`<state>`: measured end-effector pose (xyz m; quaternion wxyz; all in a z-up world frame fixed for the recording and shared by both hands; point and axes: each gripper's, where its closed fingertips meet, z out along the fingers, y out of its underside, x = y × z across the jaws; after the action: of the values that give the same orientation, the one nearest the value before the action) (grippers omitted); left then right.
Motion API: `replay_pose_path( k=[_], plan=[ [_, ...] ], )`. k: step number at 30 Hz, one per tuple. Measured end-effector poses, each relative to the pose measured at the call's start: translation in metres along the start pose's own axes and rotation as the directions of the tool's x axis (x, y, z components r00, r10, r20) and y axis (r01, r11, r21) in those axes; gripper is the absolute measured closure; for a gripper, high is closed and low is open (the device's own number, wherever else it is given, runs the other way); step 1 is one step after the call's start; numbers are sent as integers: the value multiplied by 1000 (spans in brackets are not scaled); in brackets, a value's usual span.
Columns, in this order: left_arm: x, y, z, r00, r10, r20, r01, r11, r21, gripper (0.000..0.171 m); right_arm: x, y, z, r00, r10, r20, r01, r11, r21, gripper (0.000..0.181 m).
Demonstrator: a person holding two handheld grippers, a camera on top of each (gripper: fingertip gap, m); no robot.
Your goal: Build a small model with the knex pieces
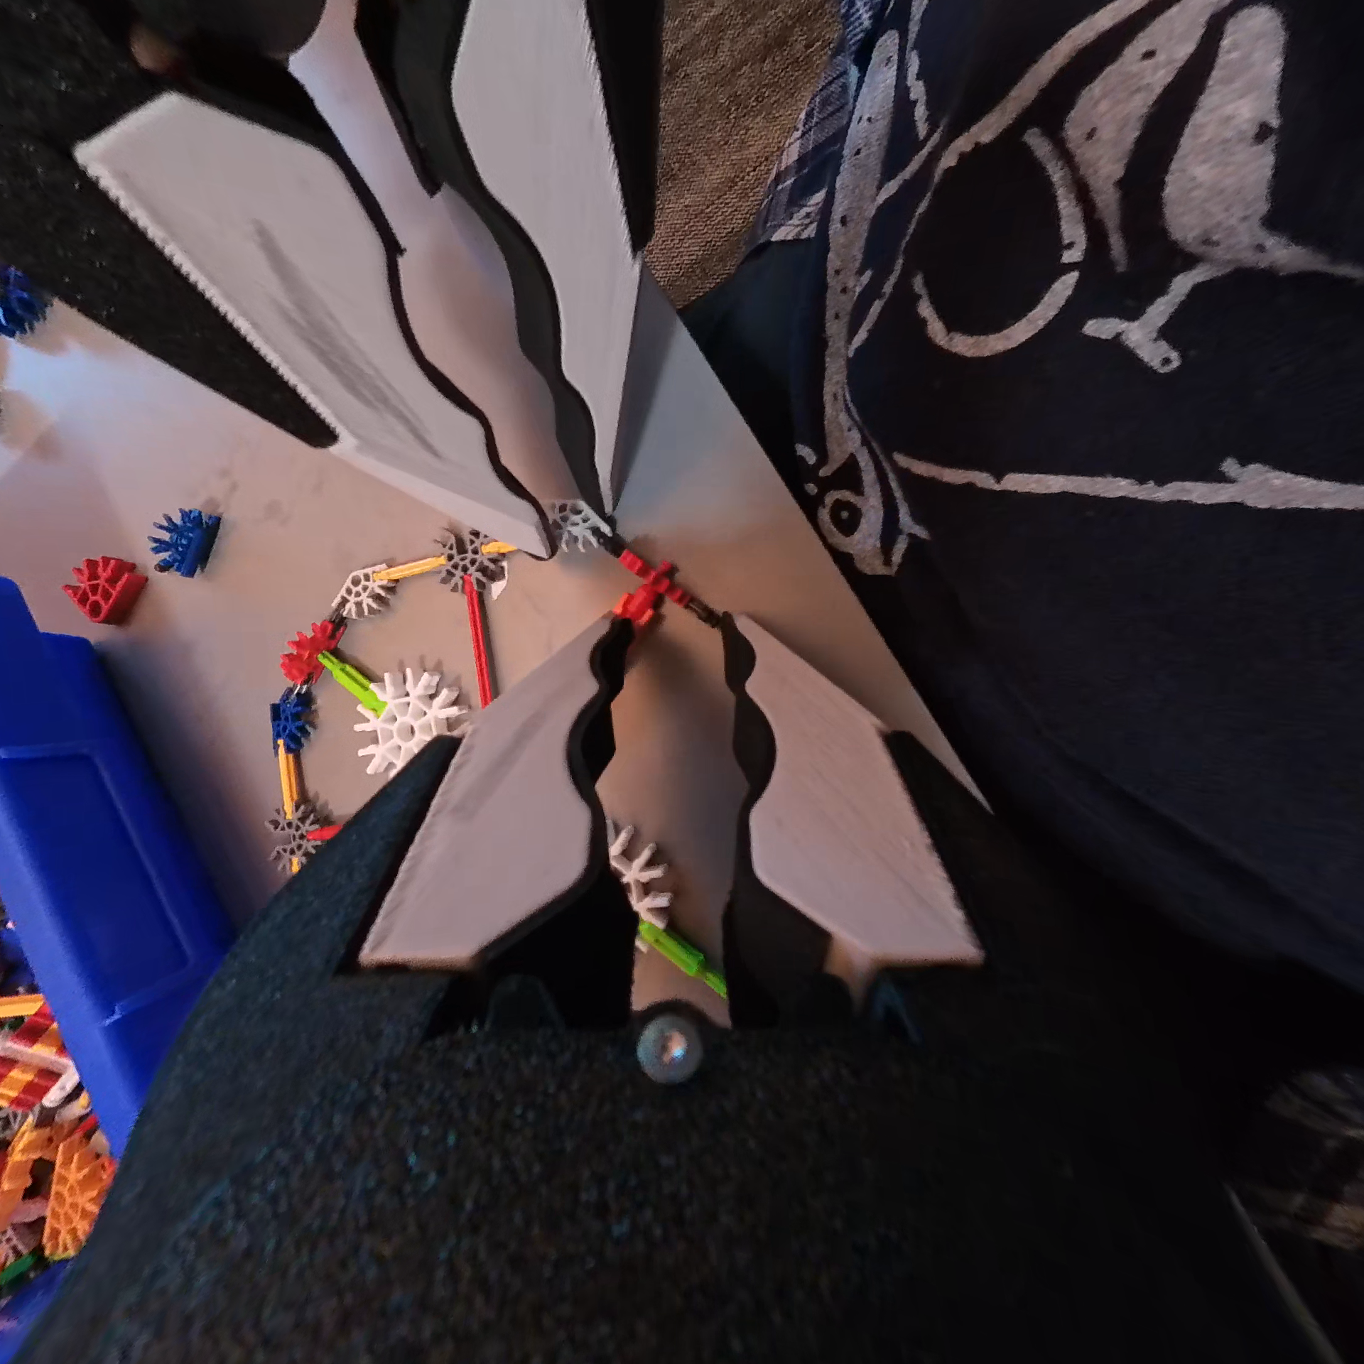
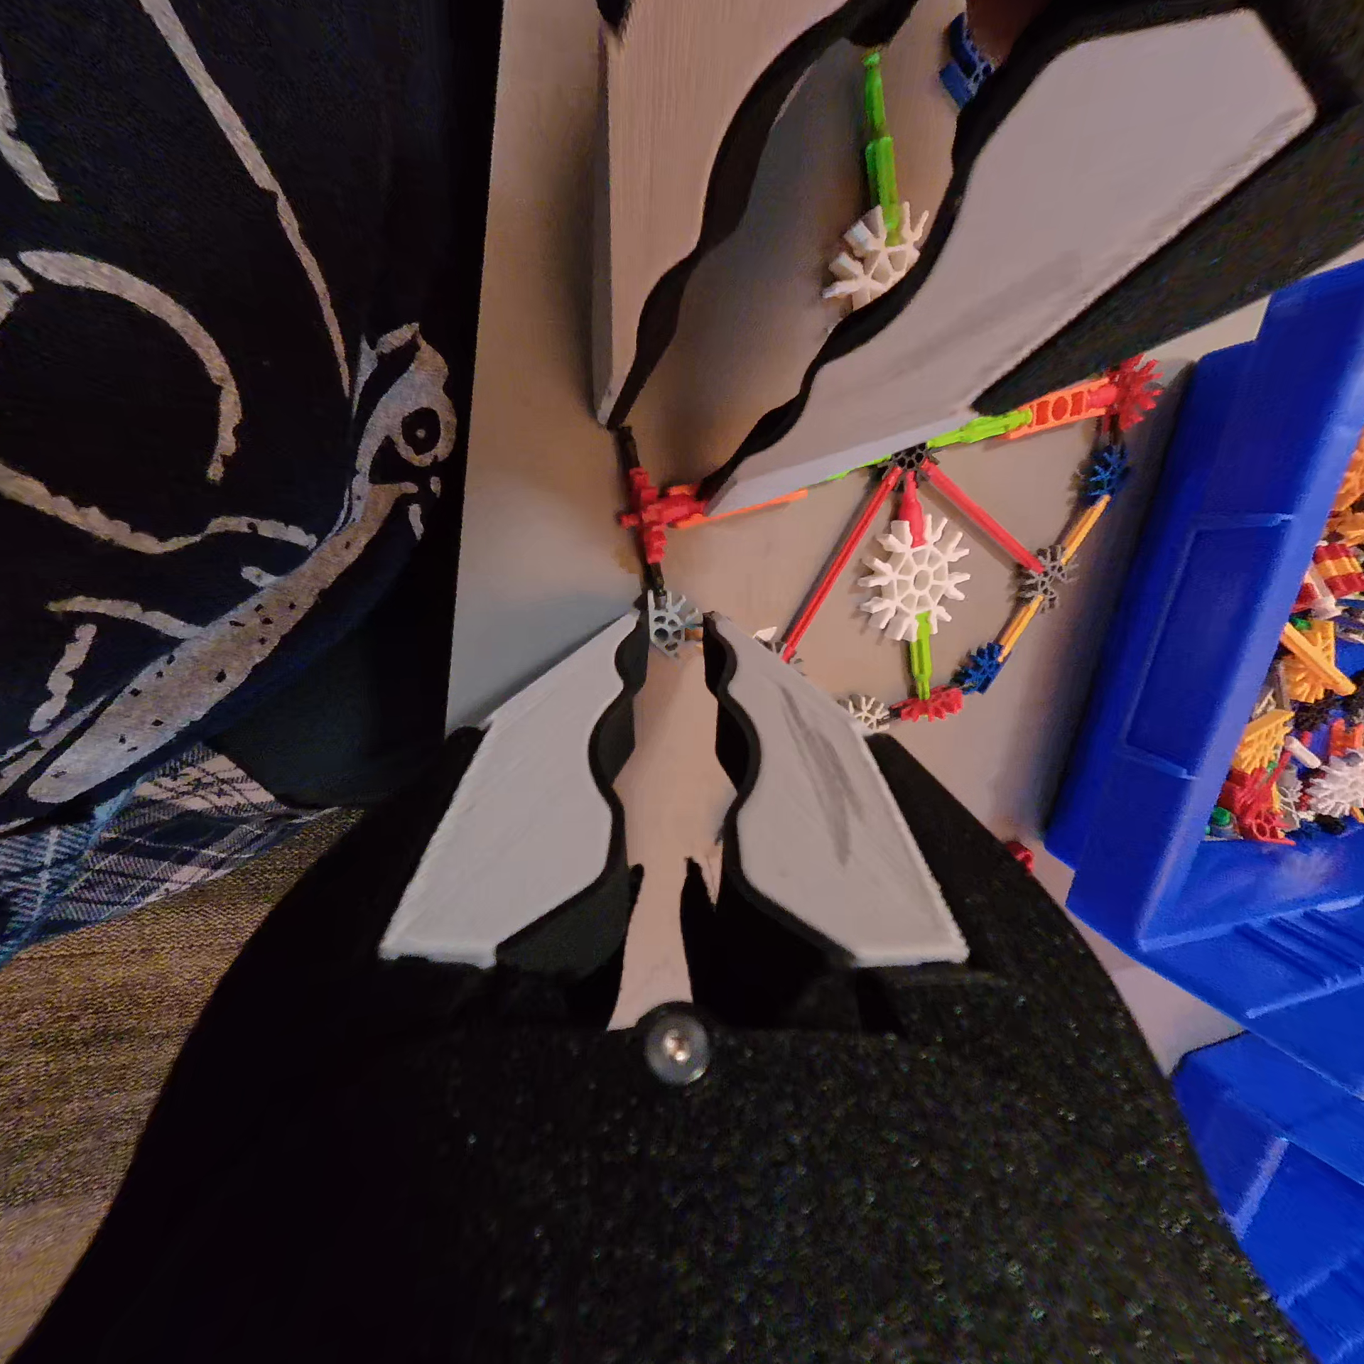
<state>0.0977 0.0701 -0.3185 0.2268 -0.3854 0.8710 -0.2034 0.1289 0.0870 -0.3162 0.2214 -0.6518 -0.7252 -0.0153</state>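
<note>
A flat wheel of coloured rods and snowflake connectors lies on the pale table, with a white hub (image 2: 915, 576) that also shows in the left wrist view (image 1: 410, 720). At its rim near the table edge sits a red connector (image 1: 646, 590) (image 2: 649, 509) with short black rods. My left gripper (image 1: 673, 624) (image 2: 660, 454) is closed on it: one tip touches the connector, the other a black rod's (image 1: 701, 609) end. My right gripper (image 2: 673, 620) (image 1: 581, 528) faces it and is shut on a grey connector (image 2: 668, 624) at the other black rod (image 2: 655, 572).
A blue bin (image 2: 1181, 664) (image 1: 88, 812) full of loose pieces stands beyond the wheel. A loose red connector (image 1: 100, 587) and a blue one (image 1: 184, 541) lie on the table. A person's dark printed shirt (image 1: 1107, 517) is right at the table edge (image 2: 472, 517).
</note>
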Motion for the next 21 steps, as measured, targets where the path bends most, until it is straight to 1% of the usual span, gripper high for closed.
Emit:
replay_pose_path(
  k=[3,7,13,21],
  plan=[
    [-1,1,-1,1000,6,-4,-6,1000,8,146,3,2,0,1000,8,-5,-8,1000,-11,167],
    [-3,0,0,1000,26,-14,-26,999,21,148,5,2,-6,999,49,-13,-48,999,7,167],
    [-6,0,0,1000,17,-23,-16,999,38,149,6,7,-1,997,60,-39,-61,998,-31,167],
    [-10,3,-2,1000,-2,-7,2,1000,10,148,7,3,-6,991,125,-56,-122,991,51,167]
  ],
)
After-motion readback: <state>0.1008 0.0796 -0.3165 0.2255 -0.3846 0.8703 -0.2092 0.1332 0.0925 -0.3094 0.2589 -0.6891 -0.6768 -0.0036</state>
